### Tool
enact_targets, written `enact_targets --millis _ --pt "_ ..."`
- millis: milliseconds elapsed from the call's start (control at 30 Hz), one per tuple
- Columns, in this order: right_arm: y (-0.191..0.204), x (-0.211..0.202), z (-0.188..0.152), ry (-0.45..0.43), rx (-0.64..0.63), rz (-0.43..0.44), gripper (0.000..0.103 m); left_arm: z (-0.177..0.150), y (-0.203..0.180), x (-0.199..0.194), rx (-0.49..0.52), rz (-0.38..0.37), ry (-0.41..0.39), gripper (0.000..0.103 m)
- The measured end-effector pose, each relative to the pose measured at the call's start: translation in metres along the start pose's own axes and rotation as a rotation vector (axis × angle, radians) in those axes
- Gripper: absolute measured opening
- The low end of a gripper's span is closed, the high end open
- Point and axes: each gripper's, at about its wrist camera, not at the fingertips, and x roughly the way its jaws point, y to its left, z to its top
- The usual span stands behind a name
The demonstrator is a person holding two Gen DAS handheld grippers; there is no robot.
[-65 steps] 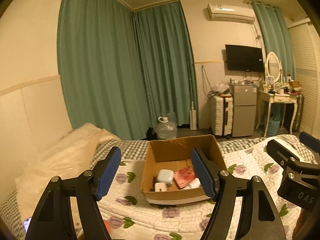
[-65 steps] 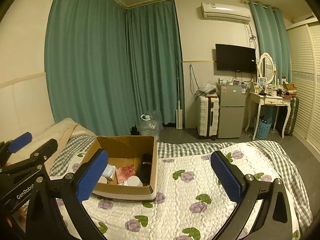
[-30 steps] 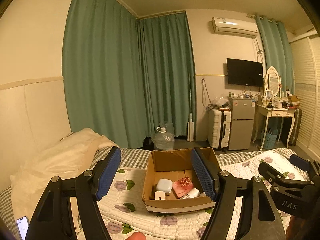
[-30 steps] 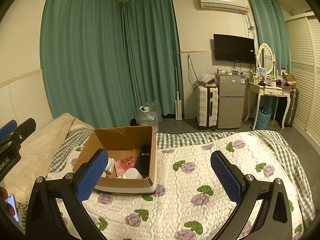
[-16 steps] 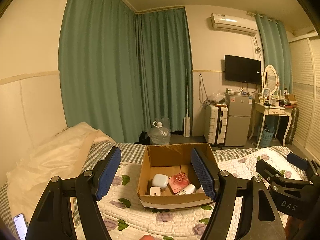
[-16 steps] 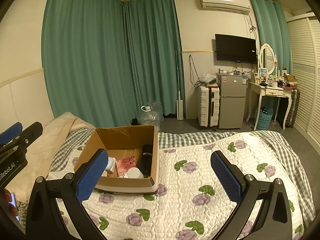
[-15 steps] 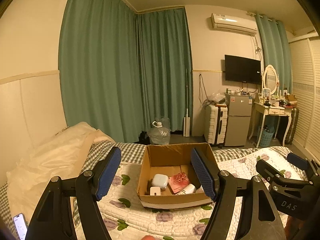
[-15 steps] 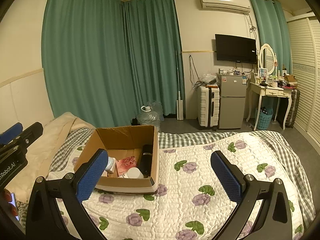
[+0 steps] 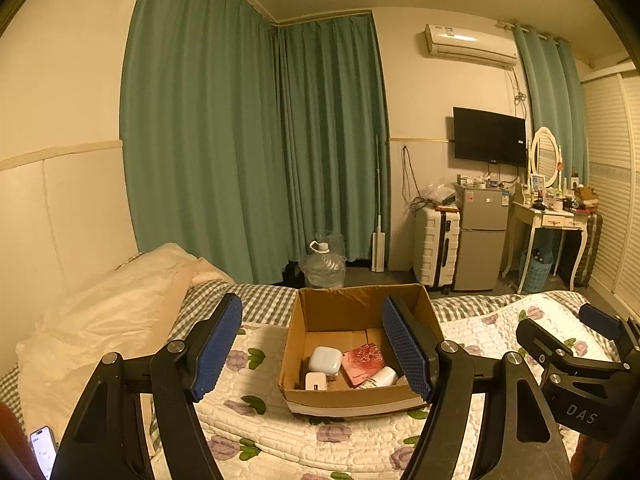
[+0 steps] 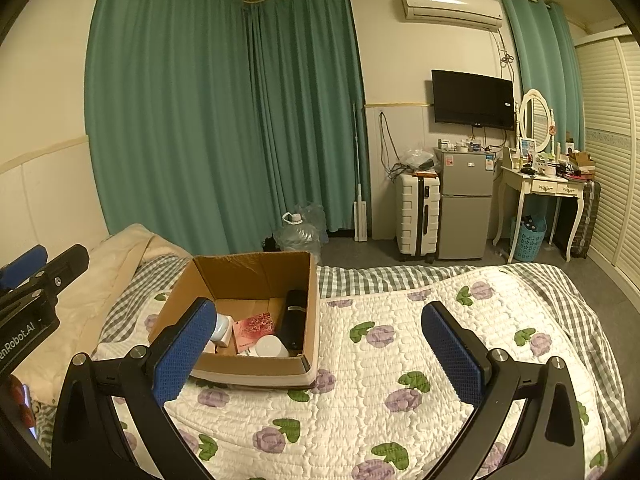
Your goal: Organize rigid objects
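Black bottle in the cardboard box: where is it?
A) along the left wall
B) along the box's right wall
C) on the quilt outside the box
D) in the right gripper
B: the black bottle lies against the right inner wall of the cardboard box, beside the pink packet.

- You're in a home bedroom.
- Bed (image 10: 400, 360) with floral quilt fills the lower frame; pillow (image 9: 100, 320) at lower left.
- Green curtains (image 10: 224, 120) span the upper left and centre.
- Wall air conditioner (image 10: 452, 2) at upper right, TV (image 10: 472, 99) under it.
- Mini fridge (image 10: 464, 204) and white suitcase (image 10: 416, 216) at centre right.
- Vanity table (image 10: 540, 184) with oval mirror (image 10: 534, 118) at far right.
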Motion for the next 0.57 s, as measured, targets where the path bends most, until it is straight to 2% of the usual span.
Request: enact_targets --millis 300,567 --pt "0.0003 0.0000 -0.0005 0.002 -0.001 -0.005 0.103 -0.0001 0.0008 0.0033 0.009 0.020 0.027 0.075" --pt "-0.0009 0.0005 -0.0021 0.006 -0.002 -0.004 0.103 0.0004 0.0057 -0.0007 0.004 0.053 -0.006 0.075"
